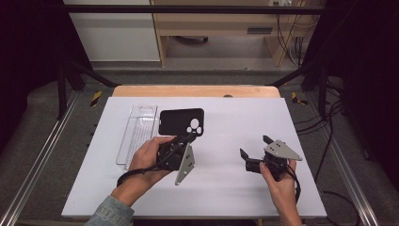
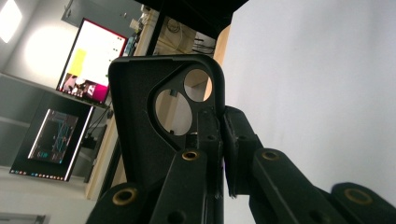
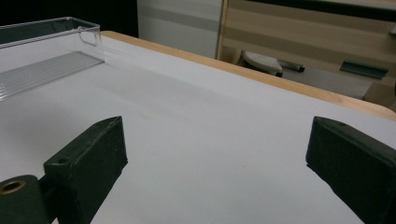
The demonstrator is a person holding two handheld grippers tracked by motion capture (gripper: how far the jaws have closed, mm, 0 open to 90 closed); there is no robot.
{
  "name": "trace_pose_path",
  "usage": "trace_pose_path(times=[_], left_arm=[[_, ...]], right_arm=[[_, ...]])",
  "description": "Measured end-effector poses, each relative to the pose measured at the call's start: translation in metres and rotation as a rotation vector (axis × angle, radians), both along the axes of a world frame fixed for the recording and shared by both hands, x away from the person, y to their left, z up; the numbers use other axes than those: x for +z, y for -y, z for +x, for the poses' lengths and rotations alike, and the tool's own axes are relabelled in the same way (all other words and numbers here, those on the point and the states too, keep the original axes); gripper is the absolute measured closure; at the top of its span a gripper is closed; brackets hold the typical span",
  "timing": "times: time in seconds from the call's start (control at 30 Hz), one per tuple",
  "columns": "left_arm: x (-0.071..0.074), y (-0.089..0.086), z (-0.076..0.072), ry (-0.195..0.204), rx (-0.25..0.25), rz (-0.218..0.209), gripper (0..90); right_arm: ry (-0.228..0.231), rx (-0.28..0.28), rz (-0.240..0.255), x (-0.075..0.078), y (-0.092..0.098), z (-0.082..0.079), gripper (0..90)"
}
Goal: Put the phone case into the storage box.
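Observation:
A black phone case (image 1: 181,121) with round camera cut-outs is held above the white board. My left gripper (image 1: 190,137) is shut on its edge beside the cut-outs. In the left gripper view the phone case (image 2: 140,112) stands on edge, pinched between the two black jaws of my left gripper (image 2: 218,135). My right gripper (image 1: 255,148) hovers over the right half of the board, open, with nothing between its jaws. Its wide-apart fingertips (image 3: 93,154) frame bare white board in the right gripper view.
A clear plastic tray (image 1: 136,132) lies on the white board (image 1: 221,188) at the left, partly under the person's left hand; the clear plastic tray (image 3: 42,51) also sits at the upper left of the right gripper view. Wooden table edge (image 1: 195,91) runs behind.

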State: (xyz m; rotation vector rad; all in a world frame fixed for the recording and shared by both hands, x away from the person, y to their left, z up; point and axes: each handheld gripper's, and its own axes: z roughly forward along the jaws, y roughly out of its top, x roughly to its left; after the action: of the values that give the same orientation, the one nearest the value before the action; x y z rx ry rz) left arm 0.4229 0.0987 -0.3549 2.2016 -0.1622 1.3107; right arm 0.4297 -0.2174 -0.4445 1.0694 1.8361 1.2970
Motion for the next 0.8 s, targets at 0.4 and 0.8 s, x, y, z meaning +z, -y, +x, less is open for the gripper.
trace_pose_path(times=[0.4, 0.8], left_arm=[[0.006, -0.018, 0.012, -0.008, 0.083, -0.046, 85.8], [0.012, -0.04, 0.019, -0.055, 0.147, -0.133, 85.8]], right_arm=[[0.091, -0.047, -0.055, -0.017, 0.005, -0.008, 5.5], [0.095, -0.045, -0.051, -0.021, 0.004, -0.01, 5.5]])
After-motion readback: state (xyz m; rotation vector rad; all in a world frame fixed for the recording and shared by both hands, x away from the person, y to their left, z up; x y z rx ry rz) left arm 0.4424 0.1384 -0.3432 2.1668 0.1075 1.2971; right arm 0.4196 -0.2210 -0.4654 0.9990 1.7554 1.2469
